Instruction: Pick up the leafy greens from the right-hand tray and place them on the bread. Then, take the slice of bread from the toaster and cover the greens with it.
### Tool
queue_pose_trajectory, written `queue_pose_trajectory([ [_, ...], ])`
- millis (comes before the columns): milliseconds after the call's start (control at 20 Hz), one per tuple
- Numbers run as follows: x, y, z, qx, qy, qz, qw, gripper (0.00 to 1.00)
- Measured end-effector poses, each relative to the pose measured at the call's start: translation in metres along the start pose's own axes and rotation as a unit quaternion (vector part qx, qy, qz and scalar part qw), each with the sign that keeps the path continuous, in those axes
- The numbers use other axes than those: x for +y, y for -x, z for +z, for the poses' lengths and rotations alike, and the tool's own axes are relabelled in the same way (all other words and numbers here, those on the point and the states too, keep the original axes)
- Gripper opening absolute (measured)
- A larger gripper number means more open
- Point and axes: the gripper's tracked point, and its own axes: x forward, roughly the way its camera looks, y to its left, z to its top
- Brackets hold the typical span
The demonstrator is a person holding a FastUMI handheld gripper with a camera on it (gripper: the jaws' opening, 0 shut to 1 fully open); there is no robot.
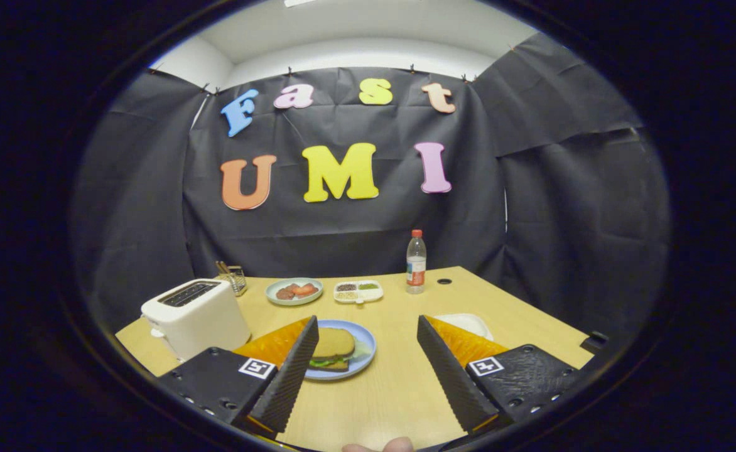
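Though spread empty, ridged tool (364, 376) fingers.

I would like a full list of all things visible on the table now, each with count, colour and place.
table: one, light wood, under everything
toaster: one, white, beside the left finger
blue plate: one, light blue, just ahead of the fingers
sandwich: one, brown bread over greens, on the blue plate
green plate: one, pale green, holding reddish food, behind the sandwich
divided tray: one, white, right of the green plate
bottle: one, clear with red cap, at the back
wire holder: one, metal, behind the toaster
white dish: one, behind the right finger
tongs: one pair, open, holding nothing
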Motion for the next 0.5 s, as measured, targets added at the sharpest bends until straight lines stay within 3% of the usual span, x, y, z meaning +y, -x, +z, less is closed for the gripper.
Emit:
queue_pose_trajectory([
  [250,0.015,0.046,-0.018,0.004,0.006,0.015,1.0,0.96],
  [500,0.026,0.059,-0.021,0.003,0.005,0.029,1.0,0.96],
])
